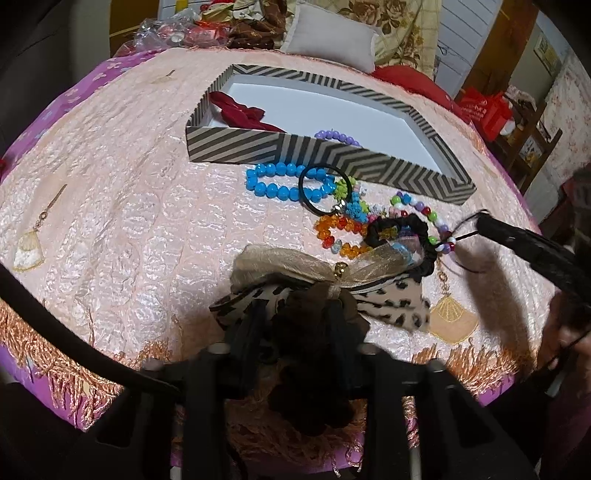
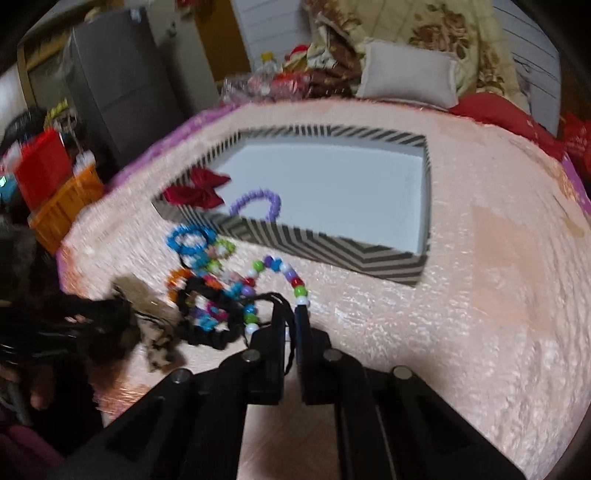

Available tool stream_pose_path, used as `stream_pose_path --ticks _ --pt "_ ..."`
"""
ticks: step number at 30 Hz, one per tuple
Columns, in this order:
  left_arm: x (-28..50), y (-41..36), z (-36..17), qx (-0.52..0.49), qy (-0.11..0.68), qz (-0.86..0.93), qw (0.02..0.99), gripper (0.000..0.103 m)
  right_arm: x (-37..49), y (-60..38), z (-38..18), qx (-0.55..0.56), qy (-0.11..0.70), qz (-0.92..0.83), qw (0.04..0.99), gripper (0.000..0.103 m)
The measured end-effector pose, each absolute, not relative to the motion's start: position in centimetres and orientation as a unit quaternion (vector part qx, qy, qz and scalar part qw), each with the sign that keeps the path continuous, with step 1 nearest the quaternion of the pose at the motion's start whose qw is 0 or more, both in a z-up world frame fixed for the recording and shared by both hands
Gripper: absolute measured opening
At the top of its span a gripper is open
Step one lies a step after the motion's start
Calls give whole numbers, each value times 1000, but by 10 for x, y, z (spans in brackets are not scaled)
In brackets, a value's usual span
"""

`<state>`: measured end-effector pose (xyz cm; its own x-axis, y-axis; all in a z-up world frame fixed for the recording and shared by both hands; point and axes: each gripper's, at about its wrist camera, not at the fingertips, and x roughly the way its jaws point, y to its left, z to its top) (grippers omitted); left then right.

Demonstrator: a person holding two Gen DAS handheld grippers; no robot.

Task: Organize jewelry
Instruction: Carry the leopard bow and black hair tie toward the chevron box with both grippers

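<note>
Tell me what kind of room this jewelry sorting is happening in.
Most likely a bedroom at home: the work surface looks like a bed under a pink quilted cover, with a pillow and a floral blanket heaped at its far end.

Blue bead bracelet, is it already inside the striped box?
No, the blue bead bracelet lies on the pink bedspread just outside the near wall of the striped box.
</note>
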<state>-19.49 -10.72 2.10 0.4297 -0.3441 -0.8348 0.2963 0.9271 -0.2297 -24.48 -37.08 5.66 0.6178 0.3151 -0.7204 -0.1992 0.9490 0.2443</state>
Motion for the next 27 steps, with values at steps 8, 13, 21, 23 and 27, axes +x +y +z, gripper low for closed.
stream_pose_path --ticks 8,13,21,23,27 --pt "-198 -98 47 -32 473 -185 861 5 -261 -389 82 166 390 161 891 5" --pt "-201 -97 59 -28 458 -186 869 5 -266 -380 81 146 395 146 895 5" --pt "-203 -98 72 -23 444 -182 877 5 -270 -371 84 138 394 143 898 5" --pt "-203 -98 74 -22 442 -181 878 5 -270 -370 84 138 392 143 898 5" --pt "-201 -98 78 -21 437 -177 881 5 -268 -365 86 132 392 142 900 5"
